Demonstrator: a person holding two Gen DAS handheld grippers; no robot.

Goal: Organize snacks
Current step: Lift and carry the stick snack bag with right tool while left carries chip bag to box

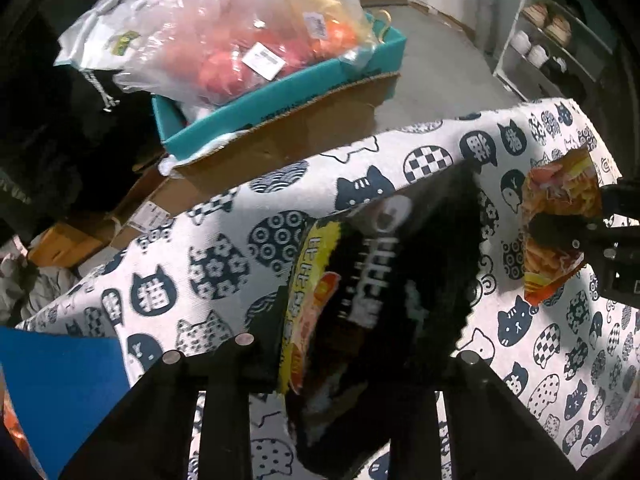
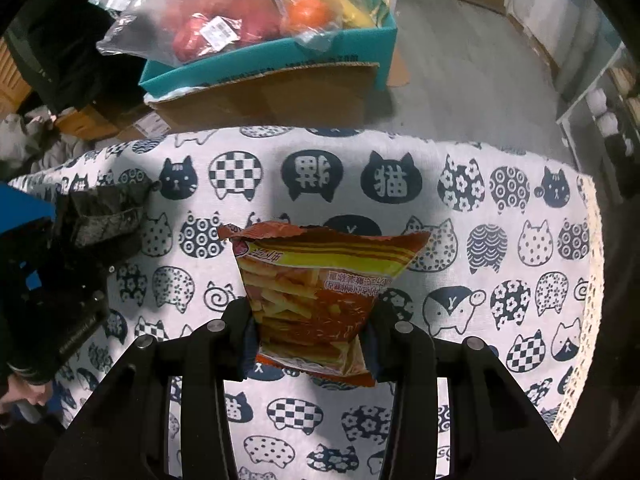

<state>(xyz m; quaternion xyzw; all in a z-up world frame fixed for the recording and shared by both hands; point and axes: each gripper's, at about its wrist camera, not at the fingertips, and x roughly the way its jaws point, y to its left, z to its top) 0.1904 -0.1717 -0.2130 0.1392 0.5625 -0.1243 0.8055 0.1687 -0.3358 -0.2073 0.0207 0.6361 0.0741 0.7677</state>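
A black snack bag (image 1: 372,280) with a yellow edge hangs between the fingers of my left gripper (image 1: 352,360), which is shut on it above the cat-print tablecloth (image 1: 192,248). My right gripper (image 2: 312,332) is shut on the lower half of an orange snack bag (image 2: 320,276) with a torn top, held upright over the cloth (image 2: 500,240). The left wrist view shows the right gripper (image 1: 568,236) and its orange bag (image 1: 560,196) at the right edge. In the right wrist view, the left gripper (image 2: 76,248) and the black bag (image 2: 104,216) sit at the left edge.
A blue container (image 1: 60,384) stands at the cloth's near left. Beyond the table's far edge sit a teal box (image 1: 288,96) heaped with clear plastic bags (image 1: 240,32), brown cartons (image 1: 280,140) and a white shelf (image 1: 536,56). A hand (image 2: 24,396) shows at the lower left.
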